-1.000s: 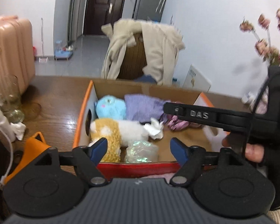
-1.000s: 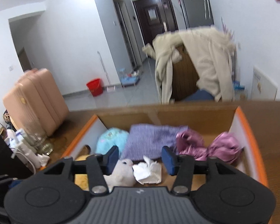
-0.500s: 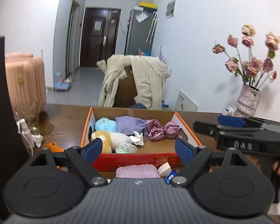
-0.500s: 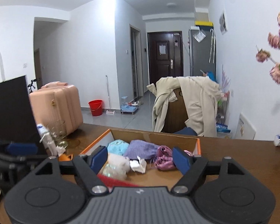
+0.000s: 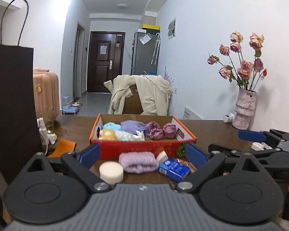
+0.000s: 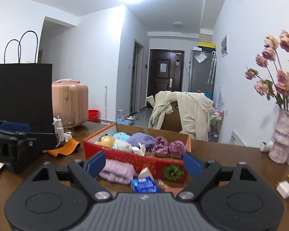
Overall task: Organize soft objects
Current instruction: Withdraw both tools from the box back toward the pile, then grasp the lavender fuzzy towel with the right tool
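Both grippers have been drawn back from the red box (image 5: 142, 148), which a second ago filled the views. Left of the box an orange pouch (image 5: 64, 146) lies on the table (image 5: 212, 132). The left gripper (image 5: 142, 155) is held with jaws wide, just opened further, nothing between the pads. Inside the box soft toys (image 5: 110, 132) and purple cloths (image 5: 160, 130) are packed. In front of the box lie a white sponge (image 5: 111, 171), a lilac knit (image 5: 137, 161) and a blue packet (image 5: 173, 169). The right gripper (image 6: 144, 164) is likewise spread and empty, its jaws just widened.
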`<state>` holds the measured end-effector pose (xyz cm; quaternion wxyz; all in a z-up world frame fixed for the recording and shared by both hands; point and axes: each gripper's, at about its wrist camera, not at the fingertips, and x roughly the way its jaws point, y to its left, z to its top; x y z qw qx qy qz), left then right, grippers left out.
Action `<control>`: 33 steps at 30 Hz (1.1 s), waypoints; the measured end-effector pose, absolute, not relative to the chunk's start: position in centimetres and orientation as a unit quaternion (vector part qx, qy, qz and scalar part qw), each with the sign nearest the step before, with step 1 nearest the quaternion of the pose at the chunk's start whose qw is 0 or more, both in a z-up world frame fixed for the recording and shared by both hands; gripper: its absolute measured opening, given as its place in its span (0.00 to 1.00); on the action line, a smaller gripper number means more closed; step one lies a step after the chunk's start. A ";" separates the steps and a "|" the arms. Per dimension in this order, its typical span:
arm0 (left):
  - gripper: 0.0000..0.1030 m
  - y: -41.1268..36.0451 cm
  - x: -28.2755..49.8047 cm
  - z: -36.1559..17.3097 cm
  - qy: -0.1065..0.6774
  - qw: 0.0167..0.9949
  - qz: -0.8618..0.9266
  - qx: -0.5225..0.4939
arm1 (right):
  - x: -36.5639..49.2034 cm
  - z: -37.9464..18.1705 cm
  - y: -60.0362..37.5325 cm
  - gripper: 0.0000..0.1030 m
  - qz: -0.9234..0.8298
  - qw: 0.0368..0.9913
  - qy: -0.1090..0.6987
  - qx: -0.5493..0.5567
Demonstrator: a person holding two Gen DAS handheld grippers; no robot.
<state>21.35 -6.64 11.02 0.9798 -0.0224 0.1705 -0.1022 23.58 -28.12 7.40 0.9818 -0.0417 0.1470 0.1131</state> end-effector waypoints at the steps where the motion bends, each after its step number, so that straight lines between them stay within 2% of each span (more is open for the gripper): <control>1: 0.95 -6.5 20.9 10.8 0.172 0.980 -0.102 -0.023 | 22.9 7.2 -28.1 0.85 0.112 0.982 0.147 -0.040; 14: 0.96 -6.0 18.8 8.8 0.188 0.977 -0.104 -0.014 | 19.4 5.4 -27.6 0.86 0.088 0.983 0.154 -0.040; 26: 0.96 -8.4 22.0 5.6 0.246 0.962 -0.119 0.008 | 20.1 2.7 -28.9 0.86 0.079 0.977 0.196 -0.031; 31: 0.96 -8.9 24.6 4.1 0.289 0.950 -0.113 0.011 | 21.9 1.9 -29.3 0.84 0.080 0.973 0.214 -0.026; 33: 0.96 -8.9 25.6 3.5 0.302 0.947 -0.110 0.013 | 23.0 1.6 -29.5 0.80 0.087 0.970 0.226 -0.018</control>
